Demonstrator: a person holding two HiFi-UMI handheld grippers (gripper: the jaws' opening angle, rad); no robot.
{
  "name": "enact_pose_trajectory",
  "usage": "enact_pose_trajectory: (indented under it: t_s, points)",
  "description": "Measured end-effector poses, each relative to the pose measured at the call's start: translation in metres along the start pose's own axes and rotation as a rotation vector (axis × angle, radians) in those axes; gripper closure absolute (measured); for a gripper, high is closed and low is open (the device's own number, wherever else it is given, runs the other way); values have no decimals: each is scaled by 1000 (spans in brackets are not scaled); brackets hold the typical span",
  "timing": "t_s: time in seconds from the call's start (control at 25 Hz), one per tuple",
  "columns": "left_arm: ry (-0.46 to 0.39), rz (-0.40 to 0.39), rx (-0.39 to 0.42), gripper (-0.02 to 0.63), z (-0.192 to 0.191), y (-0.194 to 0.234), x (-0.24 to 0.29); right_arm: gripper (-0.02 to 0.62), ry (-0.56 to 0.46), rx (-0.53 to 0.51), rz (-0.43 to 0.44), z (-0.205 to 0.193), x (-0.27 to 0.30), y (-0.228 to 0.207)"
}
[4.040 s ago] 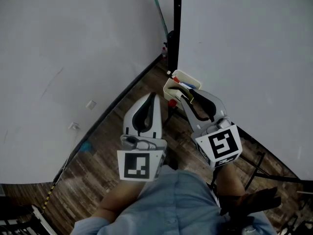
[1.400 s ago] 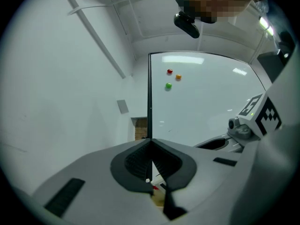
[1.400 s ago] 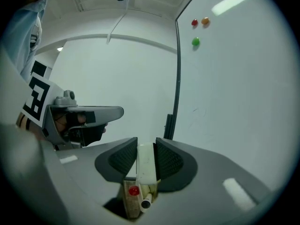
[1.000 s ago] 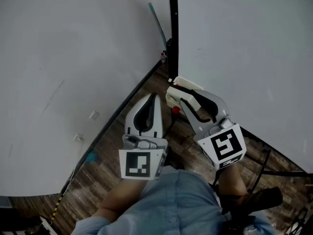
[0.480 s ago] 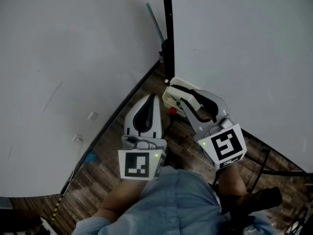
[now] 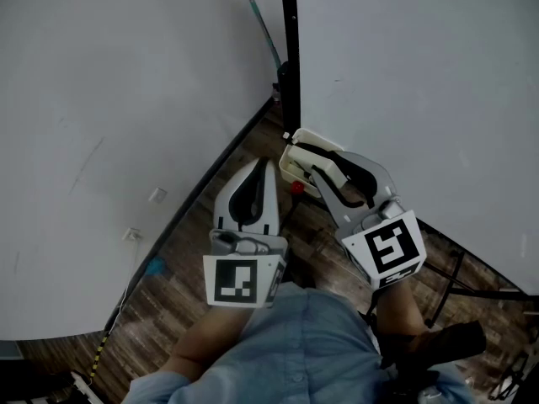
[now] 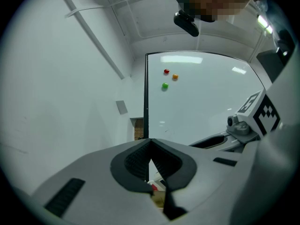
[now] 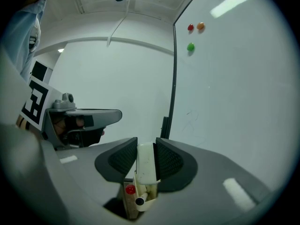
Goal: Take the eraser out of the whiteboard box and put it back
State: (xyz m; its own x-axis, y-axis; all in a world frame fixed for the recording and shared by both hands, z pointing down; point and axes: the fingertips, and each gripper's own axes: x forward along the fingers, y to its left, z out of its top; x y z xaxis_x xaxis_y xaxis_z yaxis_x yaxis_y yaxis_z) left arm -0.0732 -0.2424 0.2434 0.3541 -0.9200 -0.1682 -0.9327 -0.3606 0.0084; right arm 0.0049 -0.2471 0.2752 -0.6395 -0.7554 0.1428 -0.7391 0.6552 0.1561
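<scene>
Eraser [image 8: 145,165], one pale block, is standing on end between the pads of the right gripper [image 8: 146,139]. The pads are pressing its two flat sides. Its long axis is running along the jaws, and its far end is pointing at the whiteboard [image 8: 234,102]. Its near end is sitting at the mouth of the single whiteboard box [image 8: 129,211], where two markers [image 8: 139,201] are showing. The jaws are hiding most of the box. The left gripper [image 7: 150,140] is hanging empty with its tips touching. Three magnets [image 8: 191,46] are sticking to the board. In the head view the eraser is hard to make out.
</scene>
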Motion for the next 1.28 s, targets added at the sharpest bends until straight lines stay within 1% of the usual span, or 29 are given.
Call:
enact_pose_trajectory:
  t_s: [0.2, 0.6, 0.88, 1.12, 1.28]
  points:
    - [-2, 0, -6, 603, -2, 4, 6, 476, 25, 5, 0, -7, 5, -3]
    - [28, -5, -21, 603, -15, 15, 16, 476, 88, 24, 0, -27, 19, -5]
    - [41, -3, -39, 603, -23, 22, 22, 476, 132, 24, 30, -43, 31, -1]
    - [52, -7, -41, 603, -30, 28, 26, 474, 166, 41, 26, -56, 39, 0]
    - [75, -10, -49, 603, -37, 32, 30, 474, 191, 46, 22, -66, 44, -2]
